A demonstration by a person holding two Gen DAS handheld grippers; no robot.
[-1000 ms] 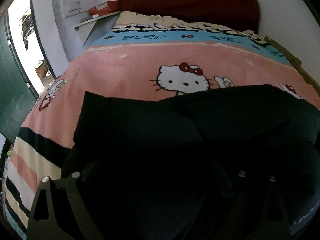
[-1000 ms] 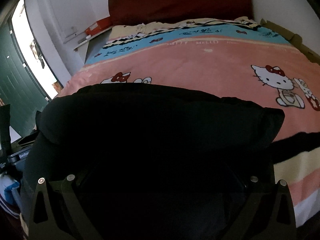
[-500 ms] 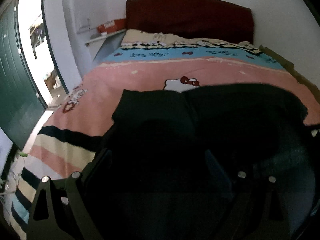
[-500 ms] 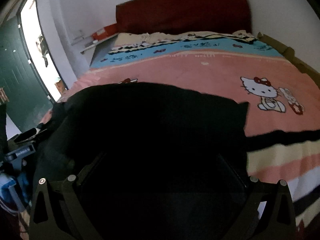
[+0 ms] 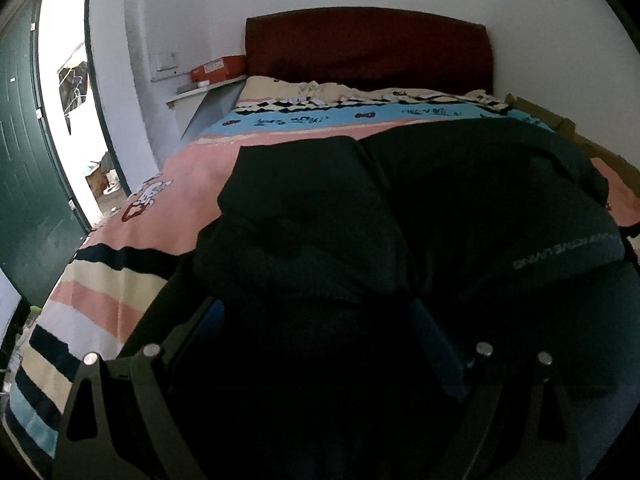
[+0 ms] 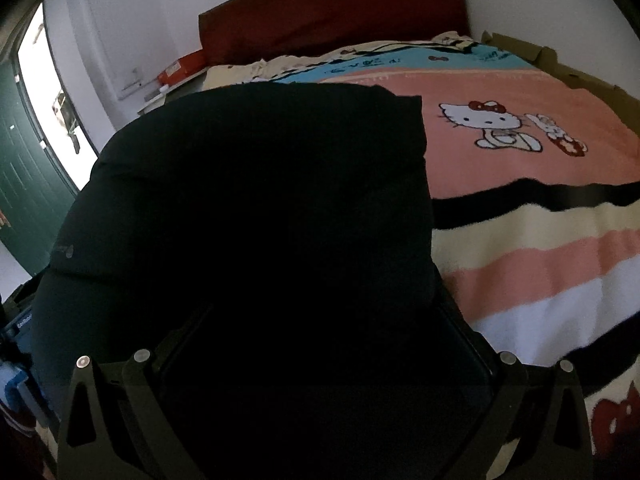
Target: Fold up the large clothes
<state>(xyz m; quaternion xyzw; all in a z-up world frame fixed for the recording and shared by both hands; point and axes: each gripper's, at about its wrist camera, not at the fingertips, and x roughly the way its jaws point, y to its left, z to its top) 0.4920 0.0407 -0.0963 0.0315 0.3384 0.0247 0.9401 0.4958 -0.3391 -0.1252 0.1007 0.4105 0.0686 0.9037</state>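
Note:
A bulky black padded jacket (image 5: 460, 208) hangs over the pink cartoon-cat blanket (image 5: 132, 280) on the bed. It has grey lettering on a band at the right. My left gripper (image 5: 316, 312) is shut on a thick bunch of it. Only the blue pads (image 5: 436, 344) show at the sides, and the tips are buried in fabric. In the right wrist view the same jacket (image 6: 260, 180) fills the left and middle. My right gripper (image 6: 320, 320) holds its near edge, with its fingertips hidden under the cloth. The blanket (image 6: 520, 160) lies bare to the right.
A dark red headboard (image 5: 368, 48) stands against the white wall at the far end. A shelf with an orange box (image 5: 218, 68) is at the bed's far left. A green door (image 5: 24, 180) and a bright doorway are on the left. Cardboard (image 5: 560, 124) lines the bed's right side.
Both grippers have risen with the jacket. It now hangs higher, hides more of the blanket and covers the cat figure in the left wrist view. The right wrist view has swung left.

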